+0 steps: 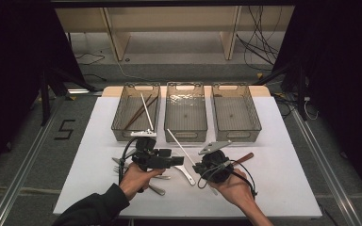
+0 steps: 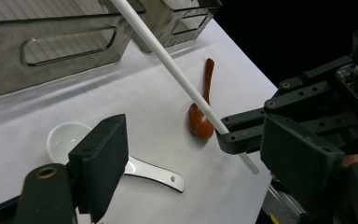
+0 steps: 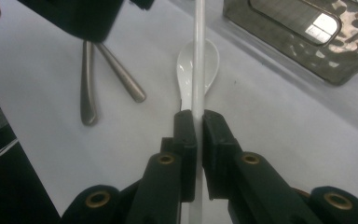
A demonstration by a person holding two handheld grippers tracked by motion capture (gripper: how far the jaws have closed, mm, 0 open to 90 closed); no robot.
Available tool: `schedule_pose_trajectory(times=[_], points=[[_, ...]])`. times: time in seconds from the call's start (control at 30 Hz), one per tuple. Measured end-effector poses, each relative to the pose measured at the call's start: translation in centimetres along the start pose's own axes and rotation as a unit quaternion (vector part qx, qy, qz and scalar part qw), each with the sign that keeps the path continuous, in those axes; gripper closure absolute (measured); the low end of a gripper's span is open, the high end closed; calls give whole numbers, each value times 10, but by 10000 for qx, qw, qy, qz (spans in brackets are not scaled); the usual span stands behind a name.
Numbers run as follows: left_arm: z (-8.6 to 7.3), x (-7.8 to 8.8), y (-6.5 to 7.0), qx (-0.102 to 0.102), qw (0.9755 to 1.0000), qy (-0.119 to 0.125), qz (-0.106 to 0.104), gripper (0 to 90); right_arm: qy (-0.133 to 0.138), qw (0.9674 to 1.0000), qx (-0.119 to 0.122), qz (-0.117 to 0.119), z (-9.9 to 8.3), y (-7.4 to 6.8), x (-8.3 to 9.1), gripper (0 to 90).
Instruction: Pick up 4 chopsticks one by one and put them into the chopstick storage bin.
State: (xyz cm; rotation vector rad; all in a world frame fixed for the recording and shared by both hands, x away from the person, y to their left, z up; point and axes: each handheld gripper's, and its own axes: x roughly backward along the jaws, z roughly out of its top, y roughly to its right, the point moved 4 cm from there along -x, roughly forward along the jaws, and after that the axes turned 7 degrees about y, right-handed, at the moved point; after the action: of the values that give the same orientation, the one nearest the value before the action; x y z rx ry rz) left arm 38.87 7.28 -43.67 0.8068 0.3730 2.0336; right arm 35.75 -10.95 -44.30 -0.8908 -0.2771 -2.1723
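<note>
Holding a long white chopstick (image 3: 198, 60) tight, my right gripper (image 3: 198, 135) has its two black pads pressed on it from both sides. In the right gripper view the stick runs straight up from between the pads and crosses over a white spoon (image 3: 205, 65) that lies on the white table (image 3: 279, 140). In the high view the same stick (image 1: 179, 145) slants up and to the left from the right gripper (image 1: 207, 165), toward the middle one of three see-through bins.

My left gripper (image 2: 186, 154) is wide open (nothing sits between its pads). It is close to the right one, and in its own view the stick (image 2: 168, 65) passes in front of it, up in the air, with the low end poking out past the right gripper's pads.

A brown wooden spoon (image 2: 201, 116) lies on the table just behind the stick. The white spoon (image 2: 70, 140) lies near the left gripper's left pad, bowl up.

Two metal handles (image 3: 116, 70) lie on the table to the left in the right gripper view. I cannot tell what kind of cutlery they are.

Three bins stand in a row at the far side of the table. The left bin (image 1: 122, 123) has a few chopsticks (image 1: 141, 110) in it, some brown and one white. The middle bin (image 1: 185, 134) and the right bin (image 1: 254, 123) stand beside it.
</note>
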Motion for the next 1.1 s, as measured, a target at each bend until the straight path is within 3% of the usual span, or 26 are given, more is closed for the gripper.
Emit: schedule_pose_trajectory(times=[0.5,1.1], points=[[0,-9,-2,468,9984,44,-304,415,237,9997,59,87,5,-9,-2,855],[0,-10,0,520,9969,89,-584,646,413,9987,135,269,7,-18,-4,854]])
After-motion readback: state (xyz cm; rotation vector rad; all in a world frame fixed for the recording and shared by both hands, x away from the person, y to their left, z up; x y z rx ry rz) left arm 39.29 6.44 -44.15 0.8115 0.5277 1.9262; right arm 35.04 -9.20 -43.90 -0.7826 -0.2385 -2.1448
